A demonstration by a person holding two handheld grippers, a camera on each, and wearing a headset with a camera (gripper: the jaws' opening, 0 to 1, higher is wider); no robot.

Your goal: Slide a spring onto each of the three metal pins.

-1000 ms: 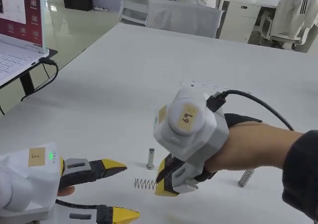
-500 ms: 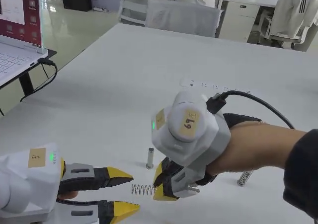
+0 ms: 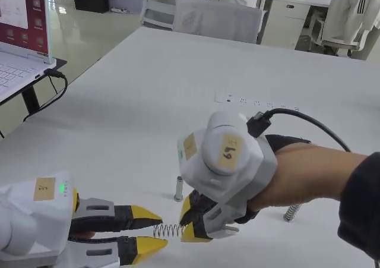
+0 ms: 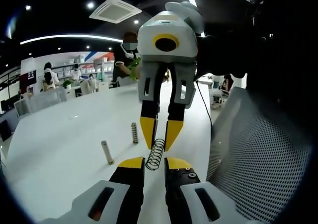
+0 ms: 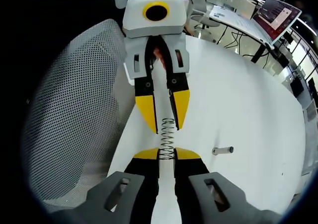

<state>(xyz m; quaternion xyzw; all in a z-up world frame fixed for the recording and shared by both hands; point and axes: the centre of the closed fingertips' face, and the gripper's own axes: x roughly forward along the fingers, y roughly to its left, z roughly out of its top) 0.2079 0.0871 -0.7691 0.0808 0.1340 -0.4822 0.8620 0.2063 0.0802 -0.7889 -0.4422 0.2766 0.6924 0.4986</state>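
White tabletop [image 3: 148, 84]: flat and matt. It carries the pins, with a white power strip [image 3: 261, 104] towards the far side.
Left gripper [image 3: 159, 229]: white body, black jaws with yellow tips. It sits low at the near left of the head view and points right. Jaws parted, nothing clamped; the tips sit either side of the spring's free end.
Right gripper [image 3: 189, 222]: white body with the same black and yellow jaws, held in a person's hand [image 3: 285, 182]. It points left and meets the left gripper nearly tip to tip. Jaws clenched on one end of the spring.
Thin steel coil spring [image 3: 170, 229]: clear of the tabletop and roughly level, bridging the gap between the two grippers. In the right gripper view it runs straight out from that gripper's closed tips and ends between the left gripper's yellow tips.
Bare short metal pin [image 3: 179, 188]: upright on the tabletop just behind the two grippers. No coil on it.
Metal pin wearing a spring [image 3: 291, 212]: stands on the tabletop to the right of the hand, well apart from the bare pin. Coils cover its length.
Open laptop [image 3: 18, 36]: on a separate stand at the far left, with a black cable [image 3: 56, 92] hanging from it.
Grey chair [image 3: 219, 21]: at the table's far edge.
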